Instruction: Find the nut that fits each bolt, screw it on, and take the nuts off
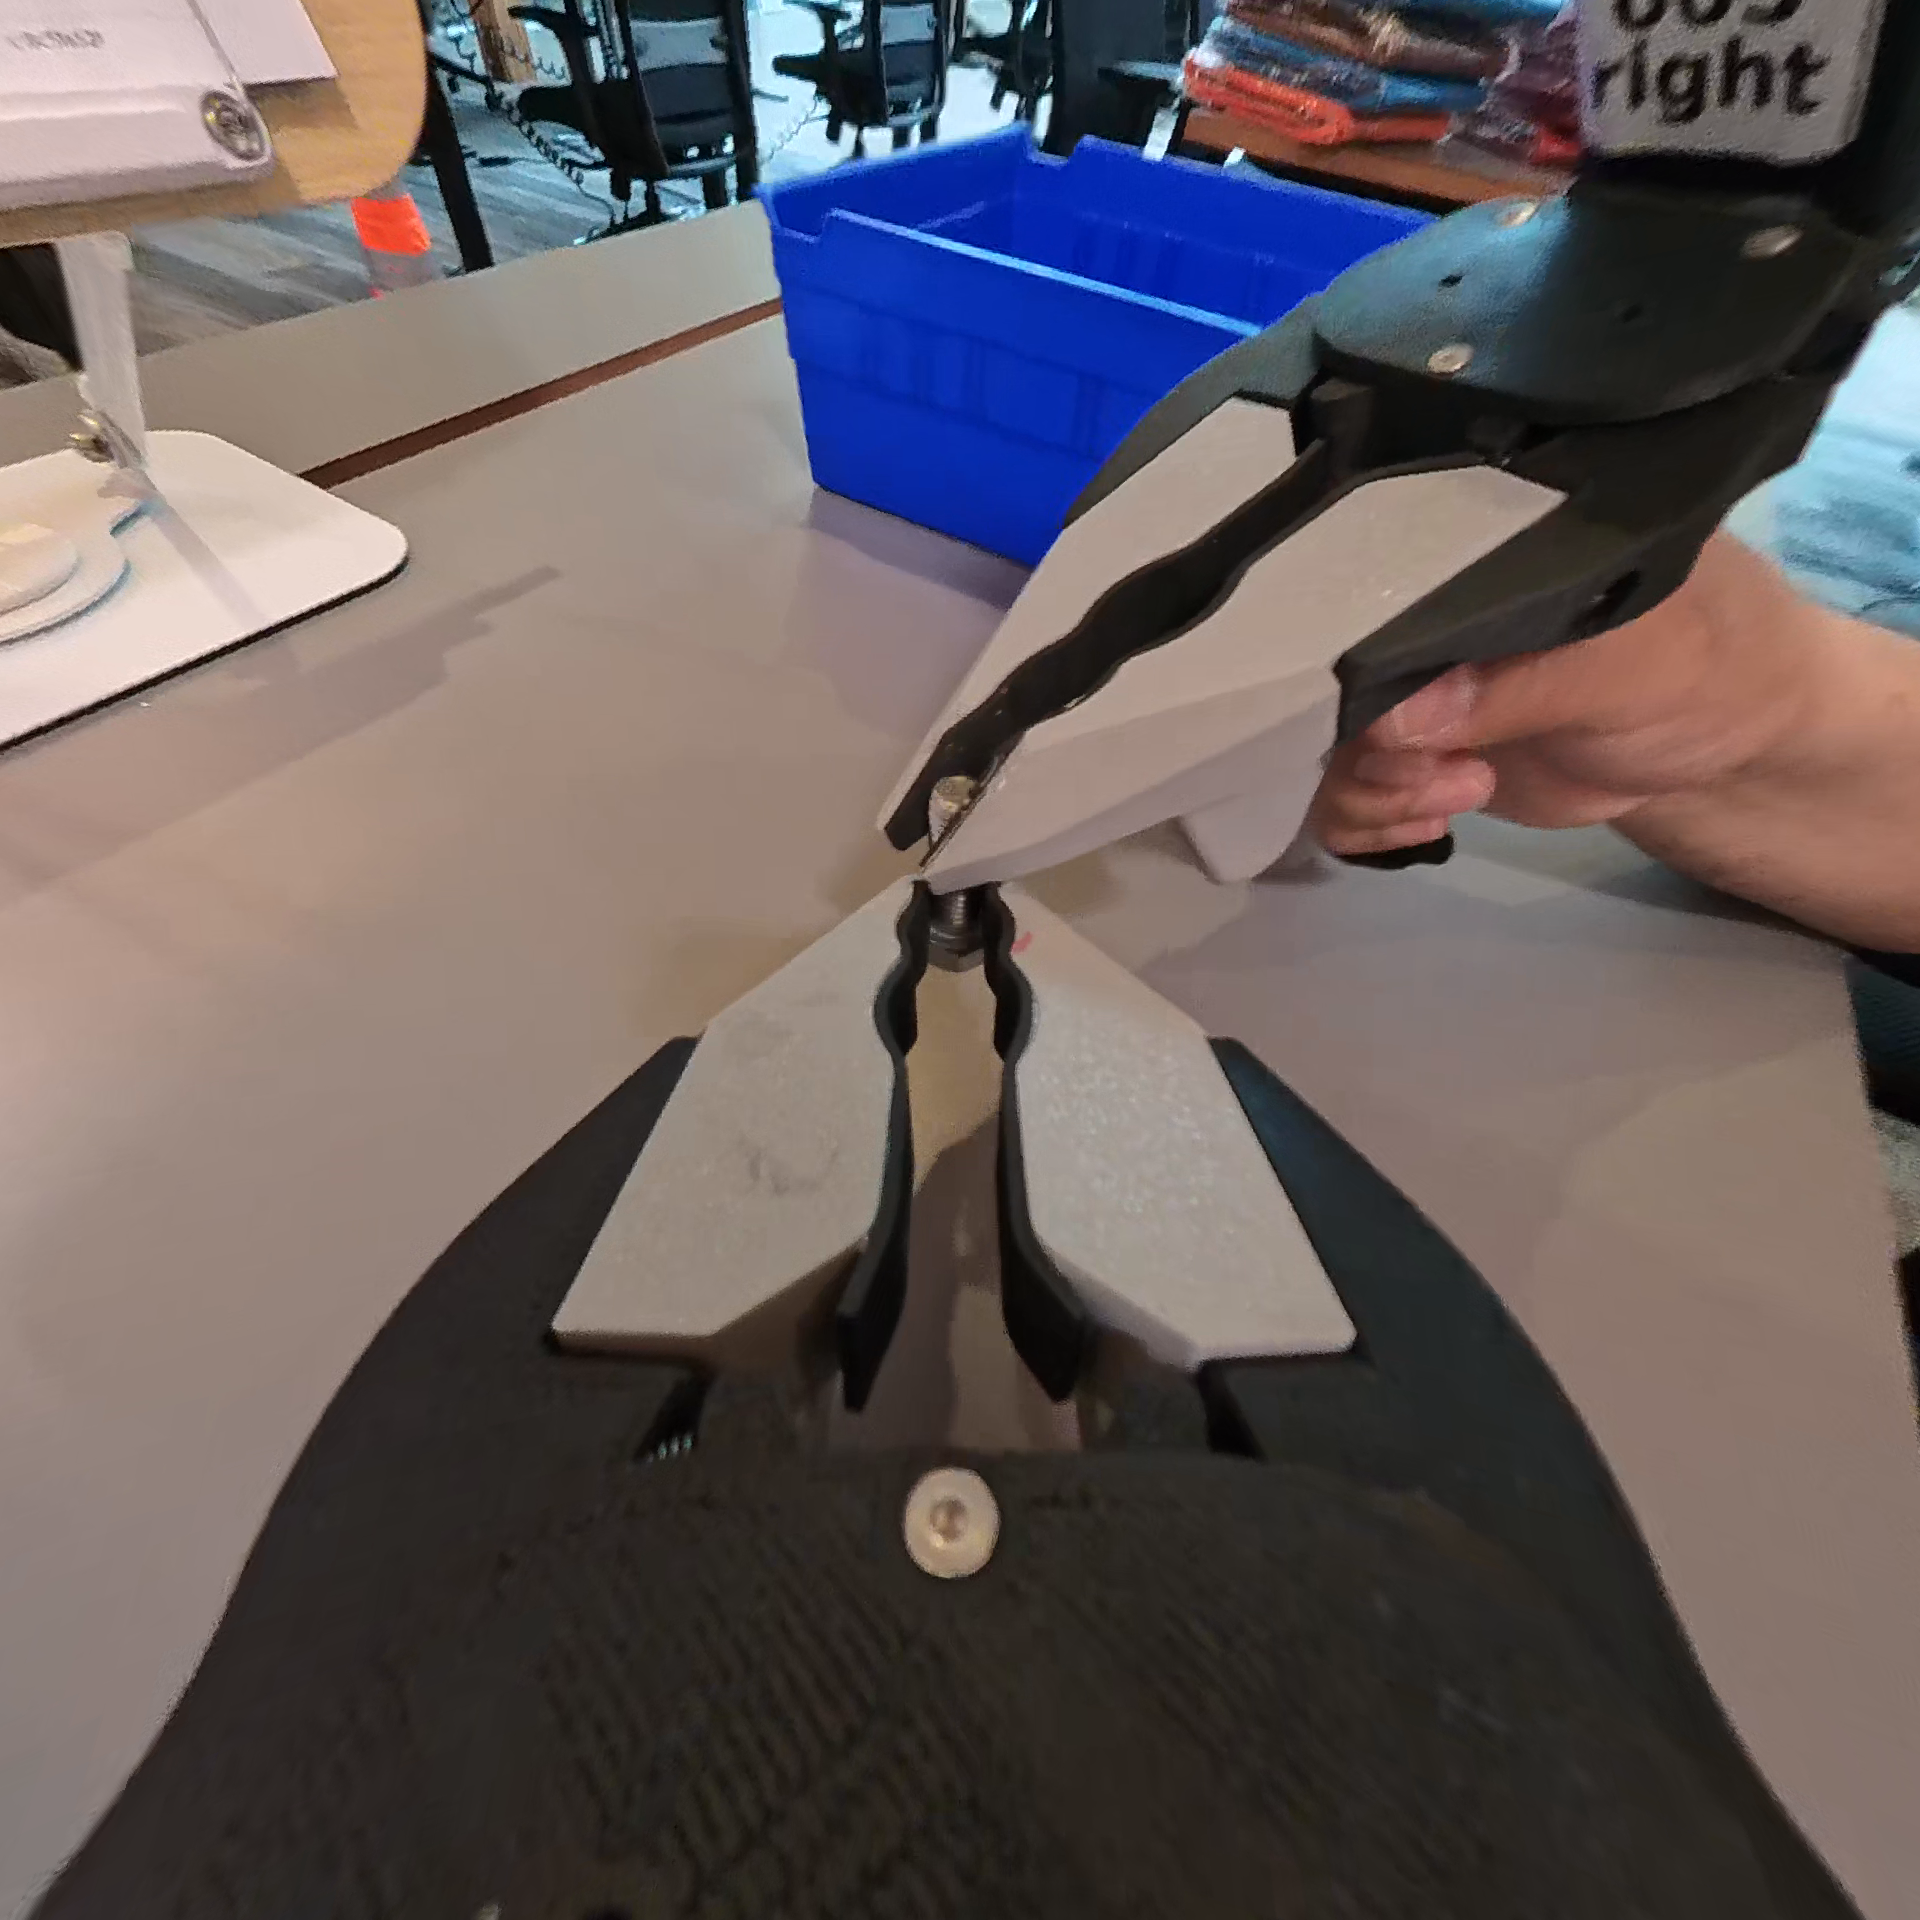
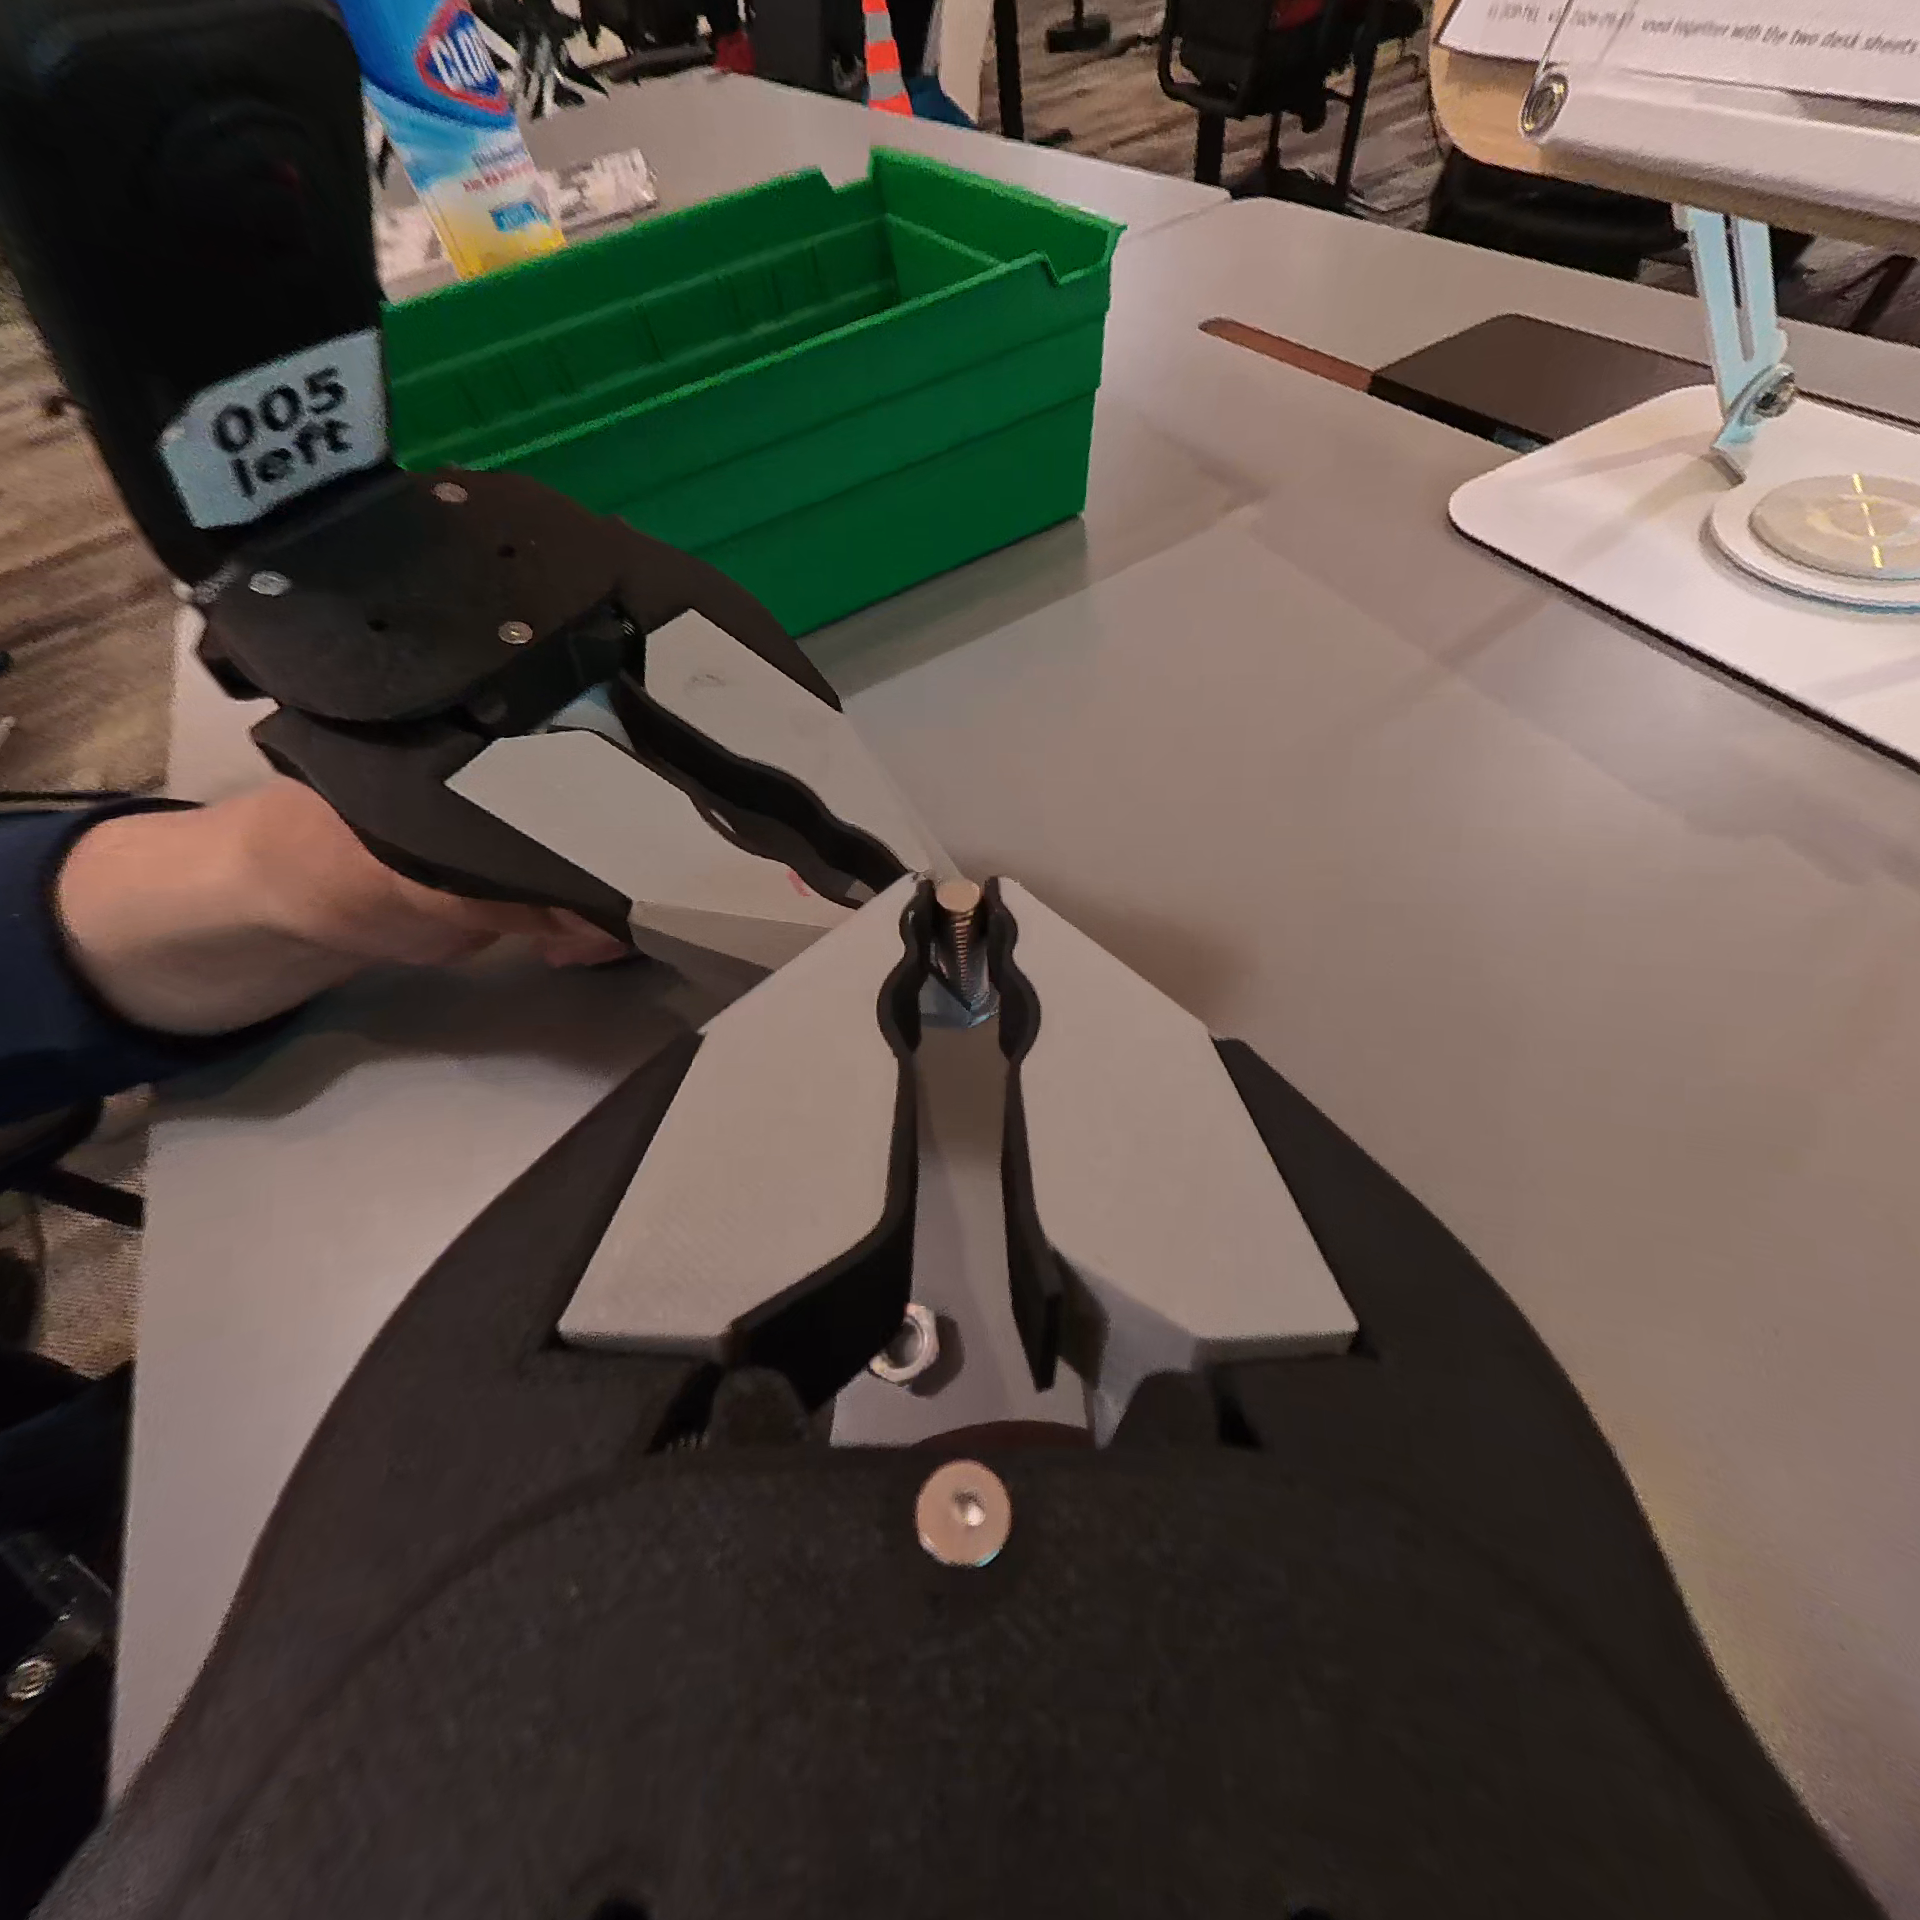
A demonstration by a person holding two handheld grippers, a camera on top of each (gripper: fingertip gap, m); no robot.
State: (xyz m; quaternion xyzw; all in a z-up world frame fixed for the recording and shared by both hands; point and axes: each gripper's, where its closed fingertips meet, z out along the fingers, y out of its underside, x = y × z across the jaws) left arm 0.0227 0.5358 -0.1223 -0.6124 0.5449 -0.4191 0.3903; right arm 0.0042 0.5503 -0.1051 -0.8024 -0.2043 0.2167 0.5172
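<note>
Above table | left gripper clamps nut | right gripper clamps bolt | thread join hidden

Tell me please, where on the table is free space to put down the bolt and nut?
Bare table lies between the white stand base and the blue bin, and also between the green bin and that base. It is crowded in the middle, where the left gripper and right gripper meet around the bolt.
</note>
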